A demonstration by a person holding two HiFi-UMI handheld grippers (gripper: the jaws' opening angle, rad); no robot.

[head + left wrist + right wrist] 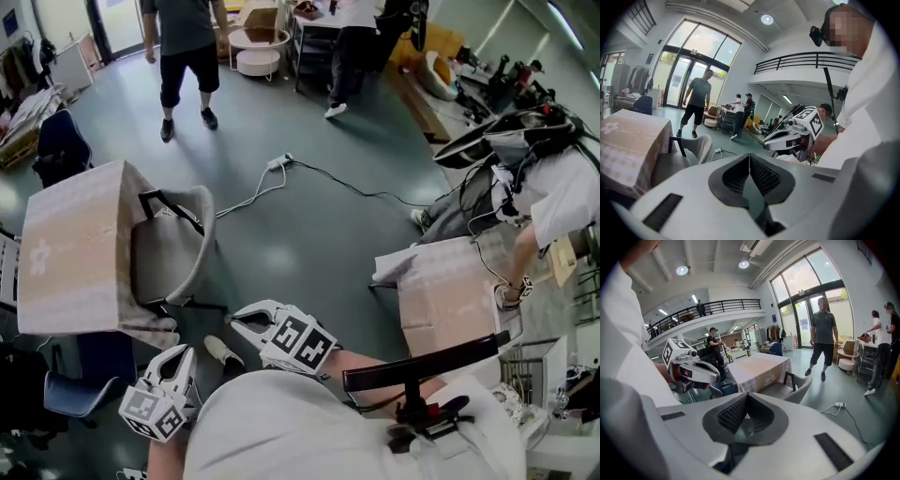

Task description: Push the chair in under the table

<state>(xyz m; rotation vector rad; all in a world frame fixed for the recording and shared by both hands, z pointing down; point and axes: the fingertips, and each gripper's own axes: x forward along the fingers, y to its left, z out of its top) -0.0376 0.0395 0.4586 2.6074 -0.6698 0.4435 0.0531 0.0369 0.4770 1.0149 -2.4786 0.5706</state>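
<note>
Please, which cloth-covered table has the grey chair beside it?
The left table; the grey chair stands at its side, while a person leans over the right table.

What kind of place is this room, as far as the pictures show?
Probably a large open workshop or lab hall: a balcony railing runs along an upper level, tall glass doors lead outside, and a cloth-covered table with a chair stands mid-room.

We can read no words, numbers or brand names anywhere. The white cube [153,412] on the left gripper [178,356] and the matching cube [300,343] on the right gripper [246,321] bear only black square markers. A small blue wall sign [774,318] is too small for us to read.
</note>
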